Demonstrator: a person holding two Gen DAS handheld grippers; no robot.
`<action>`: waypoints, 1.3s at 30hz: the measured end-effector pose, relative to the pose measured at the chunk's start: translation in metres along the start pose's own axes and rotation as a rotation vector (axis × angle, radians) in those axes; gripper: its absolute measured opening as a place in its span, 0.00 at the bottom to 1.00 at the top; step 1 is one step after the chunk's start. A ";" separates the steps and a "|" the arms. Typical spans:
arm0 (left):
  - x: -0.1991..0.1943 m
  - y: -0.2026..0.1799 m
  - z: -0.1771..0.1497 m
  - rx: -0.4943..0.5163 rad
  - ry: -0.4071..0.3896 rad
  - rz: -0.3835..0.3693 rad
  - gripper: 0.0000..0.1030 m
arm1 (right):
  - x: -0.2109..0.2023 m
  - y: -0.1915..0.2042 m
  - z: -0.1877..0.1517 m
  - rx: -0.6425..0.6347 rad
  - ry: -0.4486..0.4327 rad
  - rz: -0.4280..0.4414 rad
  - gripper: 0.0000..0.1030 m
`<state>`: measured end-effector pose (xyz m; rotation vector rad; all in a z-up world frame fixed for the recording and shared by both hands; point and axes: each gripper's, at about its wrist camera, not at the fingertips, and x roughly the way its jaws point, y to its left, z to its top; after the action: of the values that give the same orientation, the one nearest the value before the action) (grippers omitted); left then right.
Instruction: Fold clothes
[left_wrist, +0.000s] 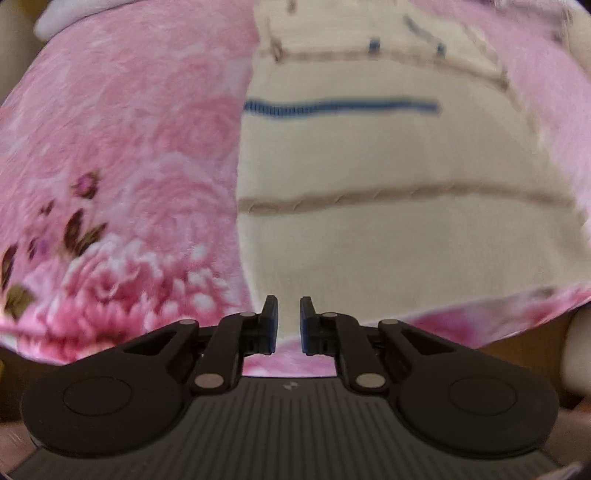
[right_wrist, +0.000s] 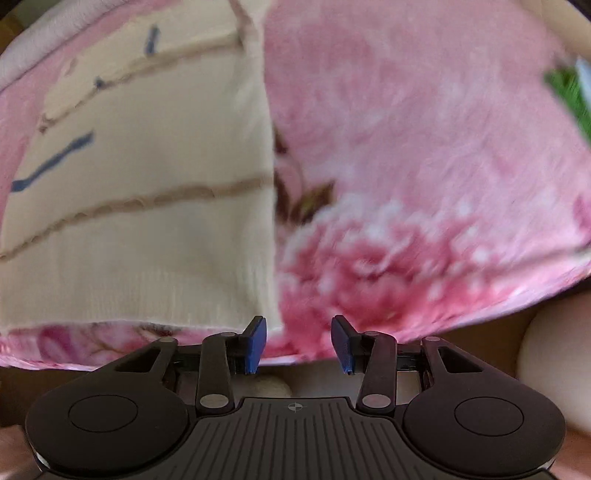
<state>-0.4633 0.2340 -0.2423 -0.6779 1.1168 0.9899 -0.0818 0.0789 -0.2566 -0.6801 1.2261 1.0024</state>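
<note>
A cream knit sweater (left_wrist: 388, 155) lies flat on a pink blanket (left_wrist: 129, 147), straight ahead of both tongs. Its weave is fine and ribbed toward the near hem, crossed by thin tan twisted stripes (left_wrist: 369, 197) and a short blue stitched bar (left_wrist: 340, 106); smaller blue marks sit farther up, blurred. The folded shape is roughly rectangular, with straight side edges and a hem running just beyond the fingertips.

From the left wrist view, the left gripper (left_wrist: 289, 321) hovers over the hem, its near-left corner just ahead. The jaws stand narrowly apart, with nothing between them; blanket shows through the gap.

From the right wrist view, the sweater (right_wrist: 140, 221) fills the left half, its right edge running up from just ahead of the left finger. The right gripper (right_wrist: 298, 341) sits at the near-right corner, jaws moderately wide and holding nothing; the pads (right_wrist: 255, 343) are blue.

The blanket (right_wrist: 424, 147) is plush and fuzzy, printed with big pink blooms and dark brown leaves. A green patch (right_wrist: 569, 96) shows at far right of the right view. Each gripper body is black ridged plastic with a small emblem; no writing can be read. A pale rounded object (right_wrist: 554, 369) sits right of the right tongs, below the blanket's edge.
</note>
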 end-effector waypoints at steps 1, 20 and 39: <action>-0.014 -0.004 0.005 -0.009 -0.014 -0.005 0.10 | -0.015 0.000 0.005 -0.014 -0.042 0.021 0.43; -0.145 -0.050 0.058 -0.015 -0.107 0.030 0.17 | -0.135 0.063 0.023 -0.123 -0.181 0.103 0.43; -0.150 0.046 0.039 0.089 -0.115 -0.001 0.25 | -0.146 0.144 -0.019 0.094 -0.212 0.025 0.43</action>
<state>-0.5058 0.2417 -0.0868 -0.5436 1.0528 0.9605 -0.2234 0.0875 -0.1075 -0.4728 1.0902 1.0041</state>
